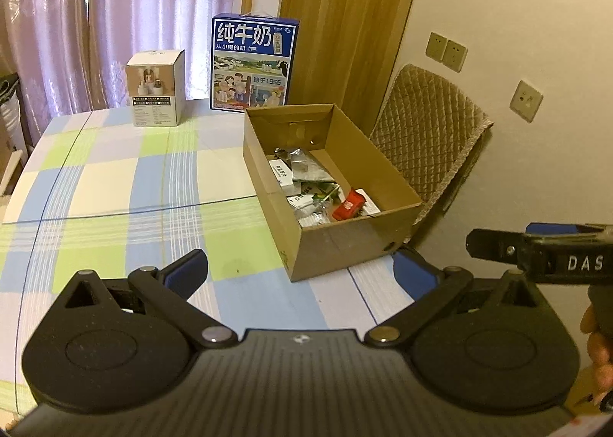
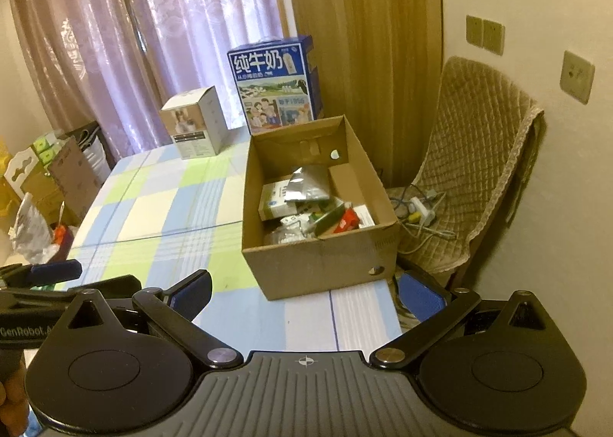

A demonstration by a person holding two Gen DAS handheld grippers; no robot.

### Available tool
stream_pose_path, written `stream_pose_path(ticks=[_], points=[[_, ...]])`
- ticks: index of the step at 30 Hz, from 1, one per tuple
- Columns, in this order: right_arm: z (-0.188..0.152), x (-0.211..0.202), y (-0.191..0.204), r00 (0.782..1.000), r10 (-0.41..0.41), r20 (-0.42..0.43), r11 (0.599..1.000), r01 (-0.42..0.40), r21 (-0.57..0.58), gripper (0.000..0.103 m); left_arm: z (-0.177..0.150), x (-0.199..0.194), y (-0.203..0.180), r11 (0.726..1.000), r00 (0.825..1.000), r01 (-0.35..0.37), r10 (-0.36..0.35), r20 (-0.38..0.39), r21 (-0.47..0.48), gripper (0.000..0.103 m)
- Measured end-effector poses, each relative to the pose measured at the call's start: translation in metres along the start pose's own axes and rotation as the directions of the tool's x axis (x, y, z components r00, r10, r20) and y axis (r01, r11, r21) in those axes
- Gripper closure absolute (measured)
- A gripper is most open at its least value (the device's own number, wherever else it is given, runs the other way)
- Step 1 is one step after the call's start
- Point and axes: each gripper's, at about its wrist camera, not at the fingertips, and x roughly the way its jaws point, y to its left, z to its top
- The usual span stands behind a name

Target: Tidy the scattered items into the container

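Observation:
An open cardboard box (image 1: pixel 383 172) (image 2: pixel 318 264) sits at the right side of the checked table. Inside lie several small items: a silver foil packet (image 1: pixel 297 159) (image 2: pixel 308 184), white cartons (image 2: pixel 274 203), a red packet (image 1: pixel 348 205) (image 2: pixel 346 224) and a green wrapper (image 2: pixel 327 220). My left gripper (image 1: pixel 300 276) hovers open in front of the box, nothing between its fingers. My right gripper (image 2: pixel 304 293) is also open and empty, just short of the box's near wall. Each gripper shows at the edge of the other's view.
A blue milk carton case (image 1: pixel 253 61) (image 2: pixel 276 82) and a small white product box (image 1: pixel 155 88) (image 2: pixel 197 122) stand at the table's far edge before pink curtains. A quilted chair (image 1: pixel 425 142) (image 2: pixel 471 153) with a power strip (image 2: pixel 421 209) stands right of the table. Boxes and bags (image 2: pixel 42 184) crowd the floor at left.

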Motion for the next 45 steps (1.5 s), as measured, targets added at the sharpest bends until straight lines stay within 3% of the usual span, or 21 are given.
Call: stream_pose_path(ticks=[19,45], points=[[-0.035,-0.040,0.021,1.000,-0.027,-0.006,0.998,0.026,-0.052,0.002,-0.040,-0.055,0.005,0.998,0.996,-0.068,0.067,0.054,0.007,0.001],[-0.047,-0.040,0.026,1.000,-0.028,0.005,0.998,0.028,-0.054,0.002,-0.056,-0.056,0.009,0.996,0.995,-0.093,0.093,0.039,-0.004,0.001]])
